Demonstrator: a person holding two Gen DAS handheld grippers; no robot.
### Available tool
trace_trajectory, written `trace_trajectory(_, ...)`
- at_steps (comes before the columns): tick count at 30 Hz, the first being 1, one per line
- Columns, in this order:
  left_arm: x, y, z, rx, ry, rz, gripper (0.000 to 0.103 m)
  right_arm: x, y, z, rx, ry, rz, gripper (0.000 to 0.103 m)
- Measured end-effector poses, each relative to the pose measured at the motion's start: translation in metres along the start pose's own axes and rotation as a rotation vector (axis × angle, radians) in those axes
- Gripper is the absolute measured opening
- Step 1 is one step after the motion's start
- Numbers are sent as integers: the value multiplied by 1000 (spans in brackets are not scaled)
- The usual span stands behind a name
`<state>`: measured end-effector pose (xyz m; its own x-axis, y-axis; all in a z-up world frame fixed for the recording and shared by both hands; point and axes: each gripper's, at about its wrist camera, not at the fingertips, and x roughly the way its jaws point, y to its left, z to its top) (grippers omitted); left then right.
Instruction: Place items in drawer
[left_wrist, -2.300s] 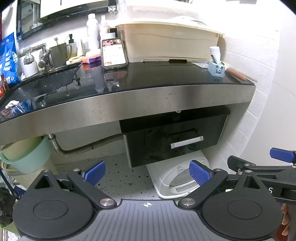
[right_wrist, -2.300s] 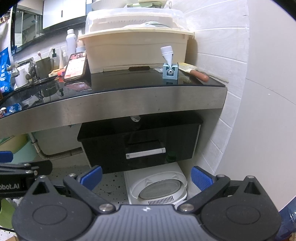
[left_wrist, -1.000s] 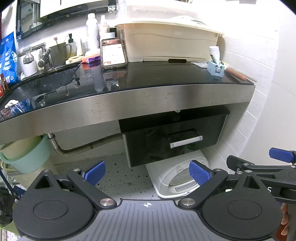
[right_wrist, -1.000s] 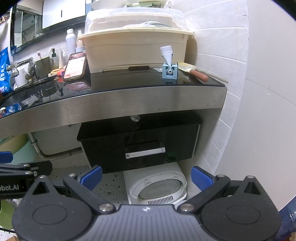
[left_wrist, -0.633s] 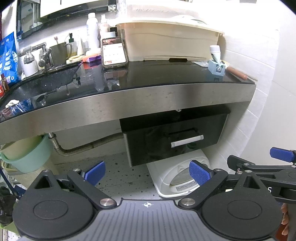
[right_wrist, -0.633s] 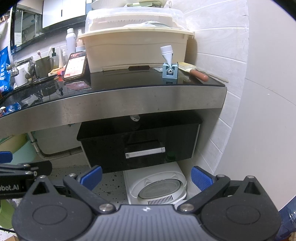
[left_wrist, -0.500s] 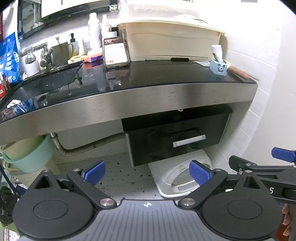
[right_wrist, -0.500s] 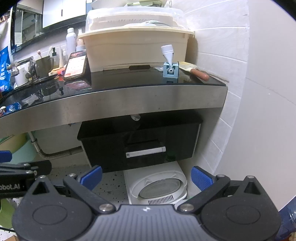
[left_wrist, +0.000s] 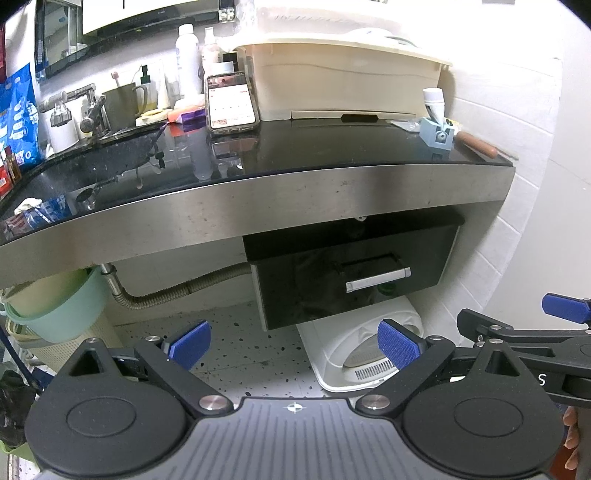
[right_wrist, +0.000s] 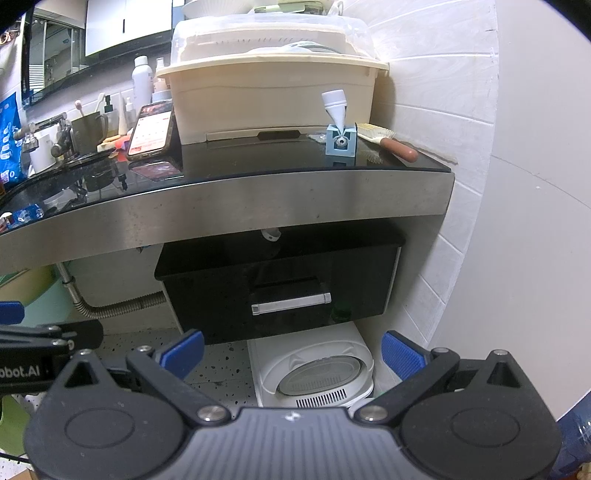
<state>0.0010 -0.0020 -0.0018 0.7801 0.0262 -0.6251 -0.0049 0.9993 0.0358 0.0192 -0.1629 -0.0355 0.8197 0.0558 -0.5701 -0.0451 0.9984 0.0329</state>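
1 black drawer (right_wrist: 280, 291) hangs shut under the tabletop (right_wrist: 236, 206), silver handle (right_wrist: 291, 303) facing out; nothing's in it yet, so judging by that we're at step 1, approach. Likely items, e.g. the blue block w/ white cone (right_wrist: 340, 138) and the brush (right_wrist: 388, 142), sit on the tabletop's right end. Next move prob. needs a grip on the handle & a straight pull. Left hand-held gripper (left_wrist: 291, 341) and right hand-held gripper (right_wrist: 291, 349): both spread wide, holding and touching nothing, well short of the drawer.

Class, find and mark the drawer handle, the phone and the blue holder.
drawer handle (right_wrist: 291, 303), right wrist view, middle of the silver bar
phone (left_wrist: 231, 102), left wrist view, lit screen
blue holder (right_wrist: 341, 144), right wrist view, front face
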Motion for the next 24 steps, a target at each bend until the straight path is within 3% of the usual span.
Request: trace_trajectory(24, 5, 1, -1, -3, 13, -5, 98, 4, -1, -2, -4, 5, -1, 103)
